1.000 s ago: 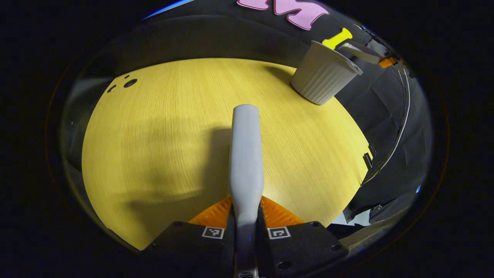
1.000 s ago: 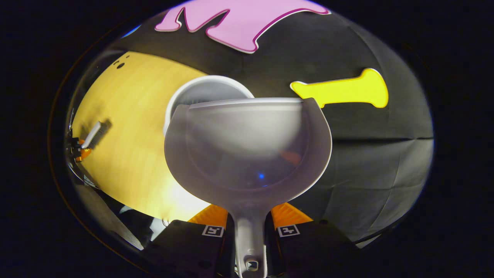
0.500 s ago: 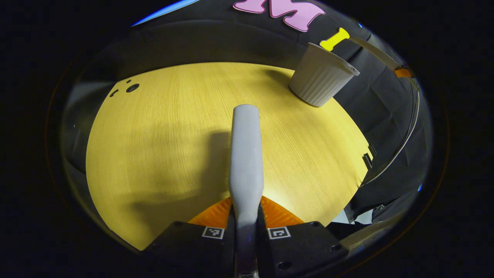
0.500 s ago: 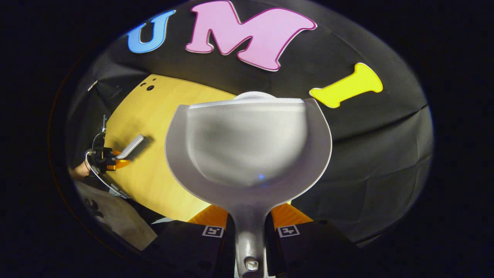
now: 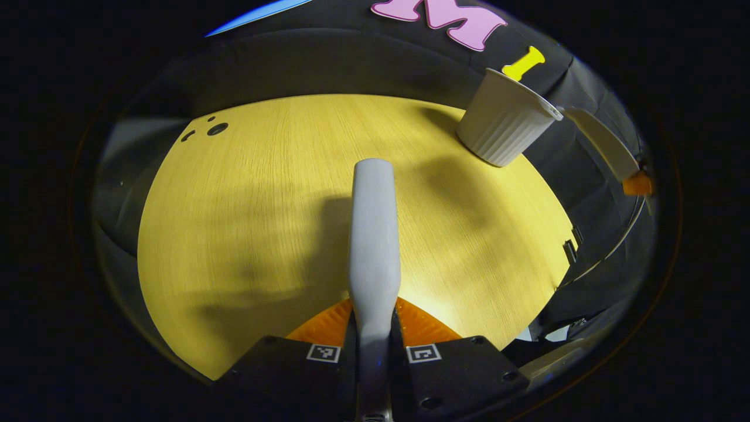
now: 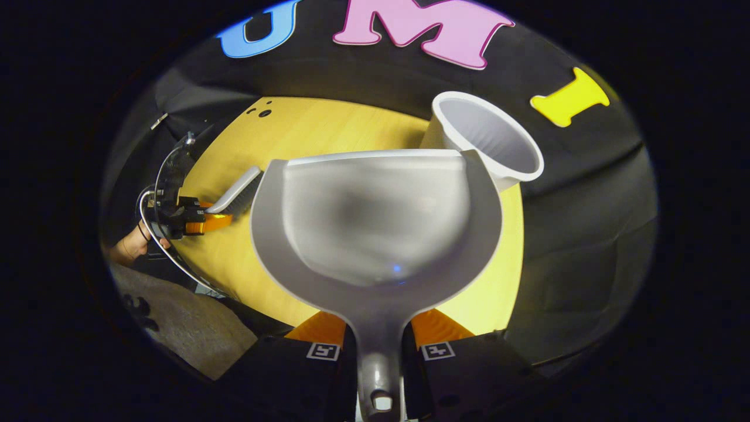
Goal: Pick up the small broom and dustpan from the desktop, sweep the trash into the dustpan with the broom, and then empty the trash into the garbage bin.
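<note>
Clamping the light, stiff plastic dustpan [image 6: 375, 223] by its narrow handle, the right gripper [image 6: 379, 346] holds it near the garbage bin [image 6: 486, 140] at the tabletop's [image 6: 304, 132] far edge, while the left gripper [image 5: 374, 346] pinches the broom [image 5: 372, 234].

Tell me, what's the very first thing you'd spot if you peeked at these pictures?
The big grey dustpan, held up by its handle in the right gripper, right in the middle of the right gripper view. Behind it, a white ribbed garbage bin stands at the yellow table's far edge. The left gripper clamps the grey broom over the table.

Yellow wooden table [image 5: 246, 193], white ribbed garbage bin [image 5: 504, 126] standing on it
</note>
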Available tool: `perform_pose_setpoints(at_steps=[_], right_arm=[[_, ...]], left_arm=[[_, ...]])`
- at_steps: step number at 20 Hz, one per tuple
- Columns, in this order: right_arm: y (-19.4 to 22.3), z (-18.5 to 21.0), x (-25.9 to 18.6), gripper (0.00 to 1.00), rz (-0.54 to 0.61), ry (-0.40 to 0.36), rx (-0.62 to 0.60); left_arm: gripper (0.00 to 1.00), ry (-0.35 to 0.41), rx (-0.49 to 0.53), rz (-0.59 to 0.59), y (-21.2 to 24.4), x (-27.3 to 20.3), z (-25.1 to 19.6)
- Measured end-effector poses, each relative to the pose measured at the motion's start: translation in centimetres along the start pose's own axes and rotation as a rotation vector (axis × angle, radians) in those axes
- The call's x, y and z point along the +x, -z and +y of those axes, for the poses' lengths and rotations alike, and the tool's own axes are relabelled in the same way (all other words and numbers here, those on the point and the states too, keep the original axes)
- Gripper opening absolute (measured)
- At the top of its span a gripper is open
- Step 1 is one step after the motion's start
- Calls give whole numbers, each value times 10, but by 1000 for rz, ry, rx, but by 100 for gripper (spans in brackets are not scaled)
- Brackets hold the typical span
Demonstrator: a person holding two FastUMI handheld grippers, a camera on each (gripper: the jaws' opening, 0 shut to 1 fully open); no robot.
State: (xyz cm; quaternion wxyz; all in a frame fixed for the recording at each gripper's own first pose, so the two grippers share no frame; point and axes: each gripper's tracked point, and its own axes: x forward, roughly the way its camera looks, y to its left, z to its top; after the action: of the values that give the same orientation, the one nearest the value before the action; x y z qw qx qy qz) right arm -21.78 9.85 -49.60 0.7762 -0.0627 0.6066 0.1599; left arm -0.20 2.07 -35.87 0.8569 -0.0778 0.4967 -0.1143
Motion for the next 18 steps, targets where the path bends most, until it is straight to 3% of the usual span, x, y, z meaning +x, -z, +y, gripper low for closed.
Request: perform_pose_setpoints(at_steps=[7, 13, 18], right_arm=[[42, 39, 88, 35, 49, -53, 88], [52, 42, 149, 36, 61, -28, 80], [59, 47, 176, 35, 66, -67, 94]], left_arm=[[27, -90, 17, 4, -8, 16, 5], [29, -149, -8, 21, -8, 28, 0], [27, -197, -3, 23, -8, 33, -5]])
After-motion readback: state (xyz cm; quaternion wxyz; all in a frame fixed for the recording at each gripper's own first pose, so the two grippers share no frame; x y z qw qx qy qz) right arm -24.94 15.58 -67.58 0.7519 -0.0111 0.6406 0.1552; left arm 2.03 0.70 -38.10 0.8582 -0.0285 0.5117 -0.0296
